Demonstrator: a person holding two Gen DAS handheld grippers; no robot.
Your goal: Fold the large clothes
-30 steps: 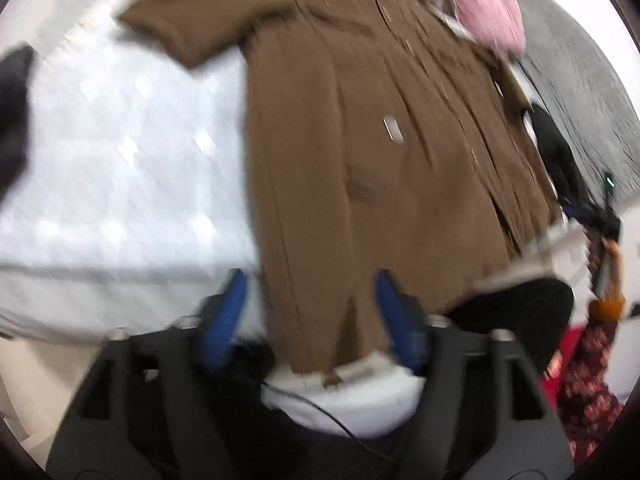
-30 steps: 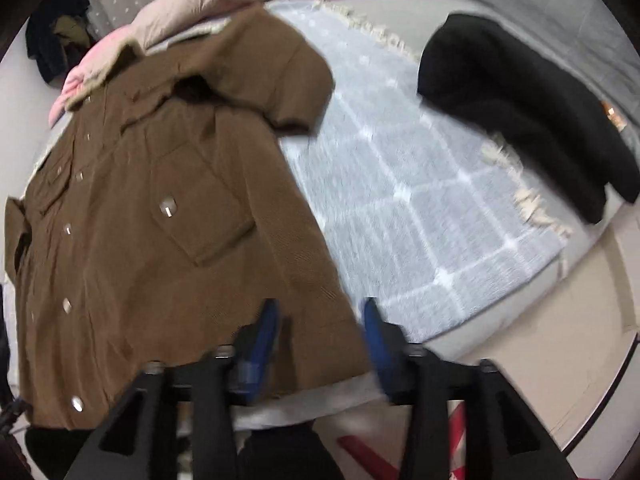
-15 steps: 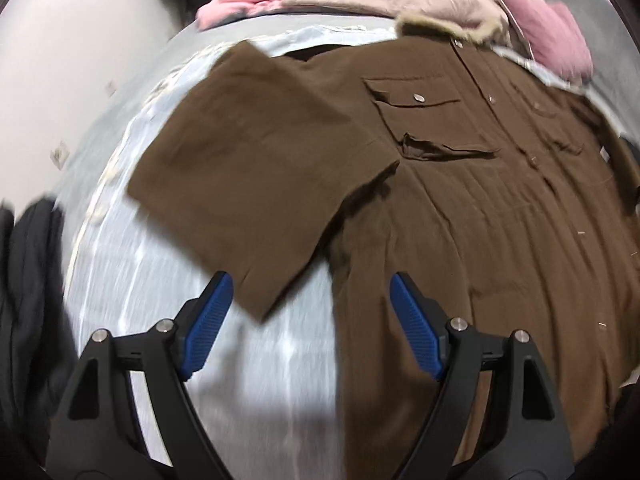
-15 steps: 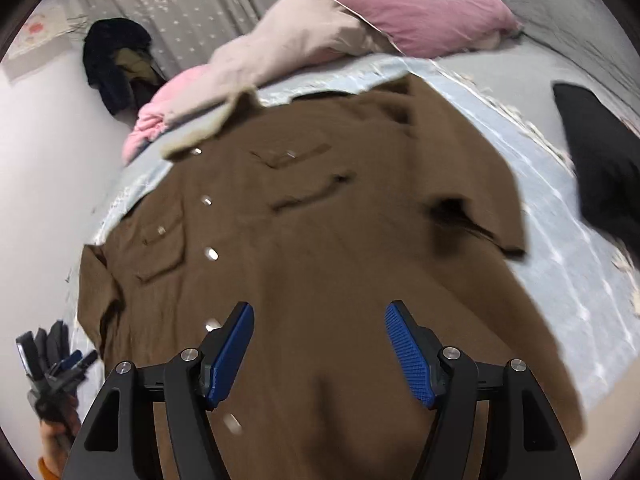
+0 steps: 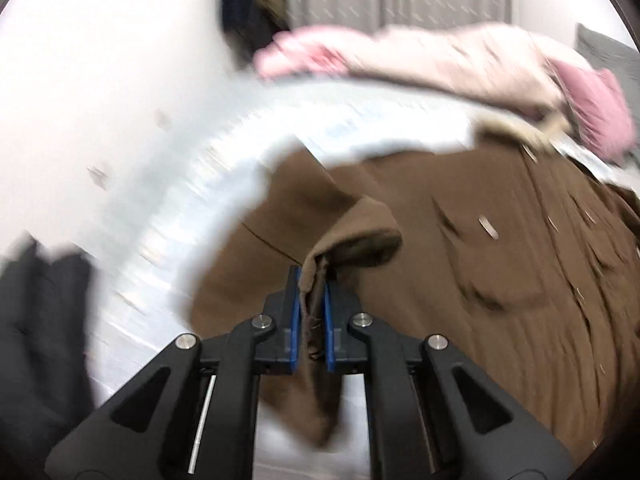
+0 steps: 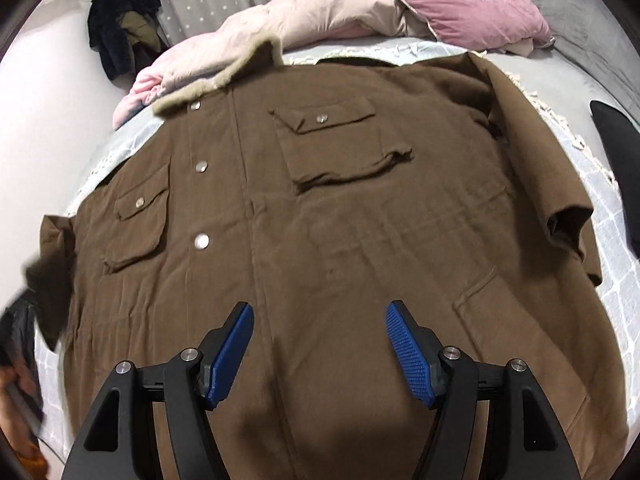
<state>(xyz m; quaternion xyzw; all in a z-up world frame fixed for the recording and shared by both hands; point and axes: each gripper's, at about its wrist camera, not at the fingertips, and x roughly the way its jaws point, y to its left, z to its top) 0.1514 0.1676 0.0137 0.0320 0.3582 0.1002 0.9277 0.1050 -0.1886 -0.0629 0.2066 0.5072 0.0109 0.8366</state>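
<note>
Closest in, the left gripper (image 5: 311, 312) has just snapped its blue pads together on the cuff edge of the short brown sleeve (image 5: 320, 236), and the cloth is bunched up between them, lifted clear of the bedding. That sleeve belongs to the big brown button-front jacket with a pale fleece collar (image 6: 340, 240), which lies face up and spread across the pale blue checked blanket (image 6: 616, 300) on the bed. The left view is smeared with motion, so finer detail of the pinch is hard to read.

Over to the right gripper (image 6: 320, 344): jaws apart, nothing between them, hanging above the lower middle of the jacket with no sign of contact with the cloth.

Looking further up the jacket, the snaps run in a line, both chest pockets lie flat, and the far sleeve (image 6: 560, 184) is out to the side, unfolded. The body shows no fold either.

So my read: this is the very start. One sleeve is gripped and ready to come across the chest; the other sleeve, the side folds and the final halving all remain.

Beyond the collar sit a cream padded coat (image 6: 320, 12) and a pink velvet pillow (image 6: 472, 4), with a black garment (image 6: 620, 148) at the right edge of the bed.
</note>
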